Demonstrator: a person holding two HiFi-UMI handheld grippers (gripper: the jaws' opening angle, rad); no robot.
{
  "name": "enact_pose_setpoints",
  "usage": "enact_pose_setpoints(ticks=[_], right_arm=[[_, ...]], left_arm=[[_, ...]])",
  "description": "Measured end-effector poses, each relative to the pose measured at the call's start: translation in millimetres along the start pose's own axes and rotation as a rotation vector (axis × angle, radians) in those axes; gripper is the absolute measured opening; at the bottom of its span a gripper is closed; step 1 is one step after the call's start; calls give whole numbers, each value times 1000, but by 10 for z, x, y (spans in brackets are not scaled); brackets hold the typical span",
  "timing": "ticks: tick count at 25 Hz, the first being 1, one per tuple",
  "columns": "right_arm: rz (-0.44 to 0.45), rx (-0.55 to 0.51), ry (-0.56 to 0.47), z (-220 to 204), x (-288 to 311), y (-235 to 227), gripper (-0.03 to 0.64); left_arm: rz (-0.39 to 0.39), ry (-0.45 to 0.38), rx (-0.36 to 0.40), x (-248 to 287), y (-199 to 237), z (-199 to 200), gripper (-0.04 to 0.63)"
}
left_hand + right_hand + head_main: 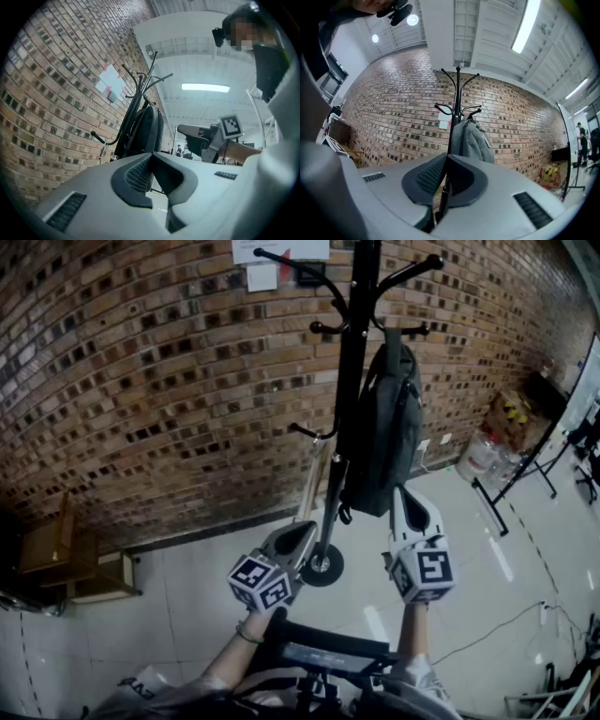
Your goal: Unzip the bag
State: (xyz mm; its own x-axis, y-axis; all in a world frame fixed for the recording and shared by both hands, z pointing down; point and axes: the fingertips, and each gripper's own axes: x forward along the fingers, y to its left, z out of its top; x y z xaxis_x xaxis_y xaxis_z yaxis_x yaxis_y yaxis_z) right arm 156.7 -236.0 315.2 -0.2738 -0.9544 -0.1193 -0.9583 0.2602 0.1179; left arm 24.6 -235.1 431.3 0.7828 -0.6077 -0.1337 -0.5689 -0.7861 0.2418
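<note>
Nearest, the person's forearms [410,634] reach forward, each holding a tool with a marker cube [261,582] at its back; the left tool [302,532] is clenched on nothing, its jaws meeting at the tips in the left gripper view [151,157]; the right tool [409,495] is clenched and empty too, with only a thin slit between its jaws in the right gripper view [446,160], through which the stand's pole shows farther off; both tools hang in the air above the pale tiled floor [197,587], the left one beside the round foot of the coat stand [352,381], the right one just below the bag's lower end and not touching it; a little farther, the grey bag [384,427] hangs by its strap from a hook on the right side of the black coat stand, upright against the pole, and it also shows ahead of each tool [149,129] [474,140]; behind the stand rises the brick wall [141,381] with paper sheets [272,254] pinned high up; low wooden furniture [56,549] stands far left, and clear water bottles [483,456] stand far right.
</note>
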Motion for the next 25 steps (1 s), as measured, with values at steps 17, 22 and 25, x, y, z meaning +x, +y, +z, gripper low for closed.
enact_pose_setpoints(ticks=[17,22,25], right_arm=[[-42,-357,21,798,812,-442,91],[-50,-467,64,823,1046,-477,119],[-60,-528,92,793,1129,-476,132]], left_arm=[[15,17,-7,-125,72,-27,8],[25,11,-6,-134,112,-14,8],[30,8,-14,-148,142,-14,8]])
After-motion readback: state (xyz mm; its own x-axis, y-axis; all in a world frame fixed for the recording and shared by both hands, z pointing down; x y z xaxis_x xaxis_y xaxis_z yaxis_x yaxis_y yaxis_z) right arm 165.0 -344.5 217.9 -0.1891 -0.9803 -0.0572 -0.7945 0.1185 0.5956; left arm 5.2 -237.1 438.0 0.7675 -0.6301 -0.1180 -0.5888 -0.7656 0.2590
